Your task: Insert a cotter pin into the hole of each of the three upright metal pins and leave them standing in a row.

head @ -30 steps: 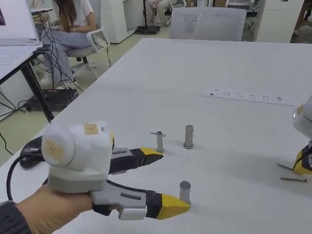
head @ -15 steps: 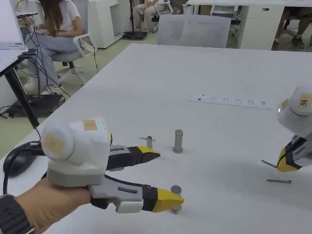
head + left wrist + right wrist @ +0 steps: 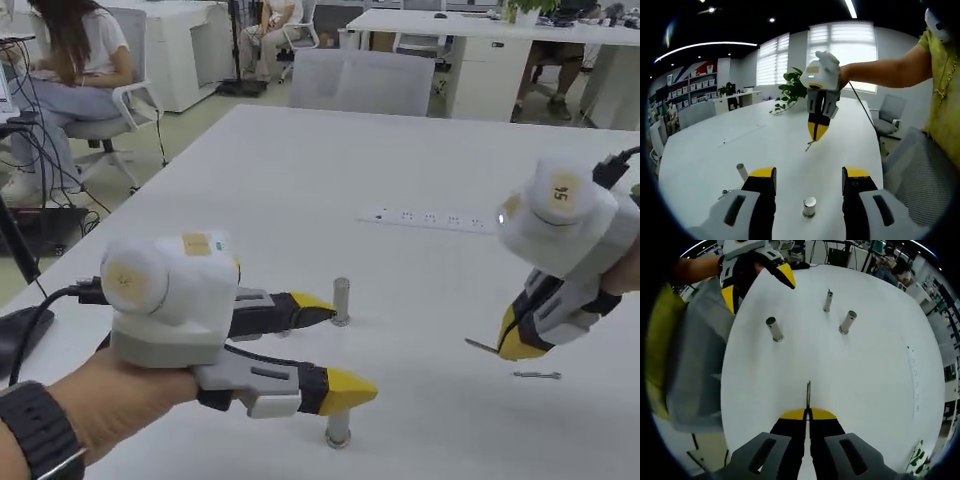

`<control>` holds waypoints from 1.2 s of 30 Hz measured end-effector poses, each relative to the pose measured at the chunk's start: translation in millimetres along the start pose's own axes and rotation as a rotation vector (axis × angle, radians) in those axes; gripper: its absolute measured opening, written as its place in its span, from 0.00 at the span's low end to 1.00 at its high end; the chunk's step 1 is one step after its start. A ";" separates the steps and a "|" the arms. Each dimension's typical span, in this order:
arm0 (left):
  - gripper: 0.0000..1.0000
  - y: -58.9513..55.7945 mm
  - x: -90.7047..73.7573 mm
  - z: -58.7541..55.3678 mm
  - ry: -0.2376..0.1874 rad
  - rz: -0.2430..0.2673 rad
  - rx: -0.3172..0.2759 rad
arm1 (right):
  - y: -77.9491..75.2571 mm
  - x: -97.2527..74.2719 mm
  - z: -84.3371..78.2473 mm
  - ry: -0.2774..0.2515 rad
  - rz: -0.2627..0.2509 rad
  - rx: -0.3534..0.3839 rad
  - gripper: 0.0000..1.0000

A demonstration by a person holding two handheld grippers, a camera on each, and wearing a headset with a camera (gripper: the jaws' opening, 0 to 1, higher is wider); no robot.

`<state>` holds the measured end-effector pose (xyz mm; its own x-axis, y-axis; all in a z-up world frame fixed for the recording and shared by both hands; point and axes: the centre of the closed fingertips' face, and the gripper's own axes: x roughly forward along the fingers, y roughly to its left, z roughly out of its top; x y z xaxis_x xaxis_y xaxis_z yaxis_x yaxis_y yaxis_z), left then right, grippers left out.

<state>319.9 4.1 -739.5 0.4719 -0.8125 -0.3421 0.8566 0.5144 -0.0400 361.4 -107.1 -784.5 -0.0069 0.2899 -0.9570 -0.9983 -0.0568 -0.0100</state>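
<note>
Jaws of left gripper [image 3: 809, 175] wide, astride nearest metal pin [image 3: 809, 206] on table [image 3: 705, 160]; right gripper [image 3: 808, 414] clamped on cotter pin [image 3: 808, 392], well apart (hole not discernible), so best steady metal pin first, then feed cotter pin in level.

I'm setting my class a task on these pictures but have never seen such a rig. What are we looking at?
No robot: a person holds a two-jawed claw in each hand. The wide picture comes from a headset camera looking down; the two round ones come from cameras riding on the claws. On the table stand three upright metal pins. The left claw is open, with the nearest pin showing between its jaws in its own view. The right claw is shut on a cotter pin. A spare cotter pin lies on the table.
</note>
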 end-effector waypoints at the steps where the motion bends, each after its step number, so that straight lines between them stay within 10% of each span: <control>1: 0.50 -1.6 2.4 1.5 -0.003 -0.008 0.010 | 3.7 -1.2 4.2 -0.001 0.006 -0.009 0.02; 13: 0.32 -20.1 27.0 8.1 -0.003 -0.090 0.089 | 36.5 -12.4 44.0 -0.041 0.093 -0.086 0.02; 36: 0.06 -49.3 48.7 4.3 0.034 -0.172 0.253 | 58.4 -8.8 49.5 0.024 0.190 -0.127 0.02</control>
<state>301.5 -61.9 -750.2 0.3120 -0.8701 -0.3816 0.9500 0.2820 0.1338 300.3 -65.7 -762.3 -0.1914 0.2395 -0.9518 -0.9639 -0.2286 0.1363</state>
